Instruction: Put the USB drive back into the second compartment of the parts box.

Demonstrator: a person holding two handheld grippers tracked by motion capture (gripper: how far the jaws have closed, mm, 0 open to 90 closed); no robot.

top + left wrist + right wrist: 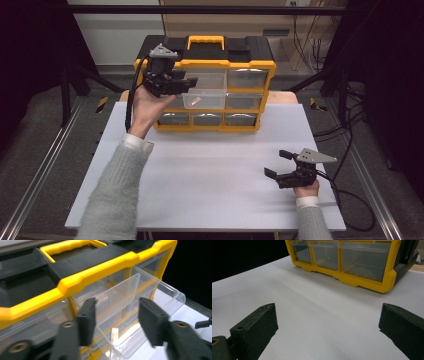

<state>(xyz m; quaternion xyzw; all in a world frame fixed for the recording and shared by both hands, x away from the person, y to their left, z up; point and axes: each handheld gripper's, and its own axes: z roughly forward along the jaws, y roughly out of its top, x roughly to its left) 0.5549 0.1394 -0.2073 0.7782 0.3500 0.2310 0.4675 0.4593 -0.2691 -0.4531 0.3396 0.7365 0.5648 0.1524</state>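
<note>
**Left gripper hovering over the pulled-out drawer**

In the high view, the left gripper point(192, 83) is hanging at the upper left of the yellow-and-black organizer point(250, 65), just above the clear drawer point(205, 99) that is sticking out of the cabinet's middle row, left of frame centre. Its jaws are standing partly apart with nothing pinched between them; in the left gripper view the drawer's upright clear walls point(120, 293) are showing through the gap. A small pale piece point(196, 100) is lying on the drawer's floor.

At the lower right of the high view, the right gripper point(275, 164) is resting low over the white desk point(210, 165), well apart from the organizer. Its jaws are gaping wide and holding nothing, with bare desk showing between them in the right gripper view.
</note>
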